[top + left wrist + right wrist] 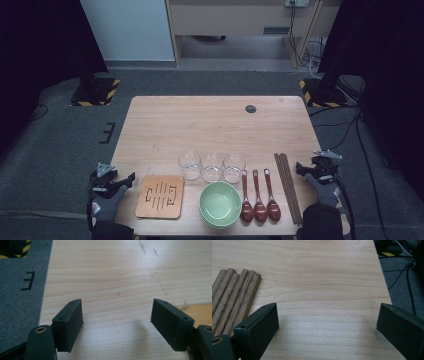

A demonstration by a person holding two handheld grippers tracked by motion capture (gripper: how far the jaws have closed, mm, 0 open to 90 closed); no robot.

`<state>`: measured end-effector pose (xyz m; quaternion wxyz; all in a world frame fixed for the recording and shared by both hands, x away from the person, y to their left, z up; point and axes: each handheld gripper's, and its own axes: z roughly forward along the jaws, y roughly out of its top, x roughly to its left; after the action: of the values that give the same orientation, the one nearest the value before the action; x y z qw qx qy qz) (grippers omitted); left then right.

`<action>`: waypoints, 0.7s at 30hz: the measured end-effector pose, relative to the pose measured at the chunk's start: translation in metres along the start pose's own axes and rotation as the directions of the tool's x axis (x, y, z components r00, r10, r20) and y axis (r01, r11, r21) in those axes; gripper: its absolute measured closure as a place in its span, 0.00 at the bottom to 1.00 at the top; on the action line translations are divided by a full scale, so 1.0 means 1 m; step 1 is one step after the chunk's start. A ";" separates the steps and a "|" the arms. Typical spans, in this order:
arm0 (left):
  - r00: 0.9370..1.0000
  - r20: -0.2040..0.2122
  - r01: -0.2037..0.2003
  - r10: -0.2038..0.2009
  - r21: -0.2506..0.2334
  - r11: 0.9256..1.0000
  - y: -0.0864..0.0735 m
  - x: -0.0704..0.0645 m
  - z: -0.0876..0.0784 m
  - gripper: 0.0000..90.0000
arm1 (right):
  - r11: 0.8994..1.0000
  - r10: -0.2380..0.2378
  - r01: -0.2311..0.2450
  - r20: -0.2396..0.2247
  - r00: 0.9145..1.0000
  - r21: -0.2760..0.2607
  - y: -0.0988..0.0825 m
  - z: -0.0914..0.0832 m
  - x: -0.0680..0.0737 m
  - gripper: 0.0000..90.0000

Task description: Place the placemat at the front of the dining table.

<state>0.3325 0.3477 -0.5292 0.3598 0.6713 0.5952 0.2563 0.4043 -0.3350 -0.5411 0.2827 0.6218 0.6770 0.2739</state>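
Observation:
My left gripper (125, 181) hovers at the table's front left corner, held by a gloved hand, just left of a square wooden trivet (160, 196). In the left gripper view its jaws (116, 305) stand open over bare wood, with the trivet's corner (198, 308) at the right. My right gripper (302, 169) is near the front right edge, beside a bundle of wooden chopsticks (287, 186). In the right gripper view its jaws (327, 307) stand wide open with nothing between them, and the chopsticks (234, 295) lie to the left.
Three clear glasses (211, 166) stand in a row behind a green bowl (220, 204). Three brown spoons (259, 197) lie right of the bowl. The table (215, 125) has bare wood at the back. Dark carpet (20, 302) and cables (362, 145) surround it.

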 end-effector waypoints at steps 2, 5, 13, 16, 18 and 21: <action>1.000 0.001 0.001 -0.001 -0.018 1.000 0.001 -0.001 -0.003 0.29 | 1.000 0.004 -0.004 0.000 1.000 -0.016 0.002 -0.005 0.002 0.05; 1.000 0.007 0.003 -0.003 -0.051 0.999 0.002 -0.005 -0.010 0.29 | 0.999 0.009 -0.009 -0.003 1.000 -0.043 0.004 -0.011 0.003 0.06; 0.999 0.049 -0.007 0.012 -0.096 0.995 0.008 -0.020 -0.021 0.27 | 0.987 0.014 -0.019 -0.031 0.999 -0.159 0.019 -0.040 0.017 0.06; 0.997 0.068 -0.019 0.027 -0.111 0.994 0.010 -0.026 -0.023 0.26 | 0.983 -0.004 -0.003 -0.039 0.999 -0.183 0.025 -0.049 0.025 0.05; 0.997 0.072 -0.030 0.038 -0.118 0.993 0.011 -0.029 -0.024 0.25 | 0.980 -0.013 0.004 -0.044 0.999 -0.197 0.028 -0.054 0.032 0.05; 0.996 0.080 -0.034 0.044 -0.125 0.992 0.012 -0.032 -0.025 0.24 | 0.976 -0.026 0.013 -0.059 0.998 -0.216 0.035 -0.063 0.041 0.05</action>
<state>0.3157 0.3206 -0.5016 0.4199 0.6693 0.5496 0.2715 0.3800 -0.2924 -0.4747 0.3301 0.5721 0.6580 0.3617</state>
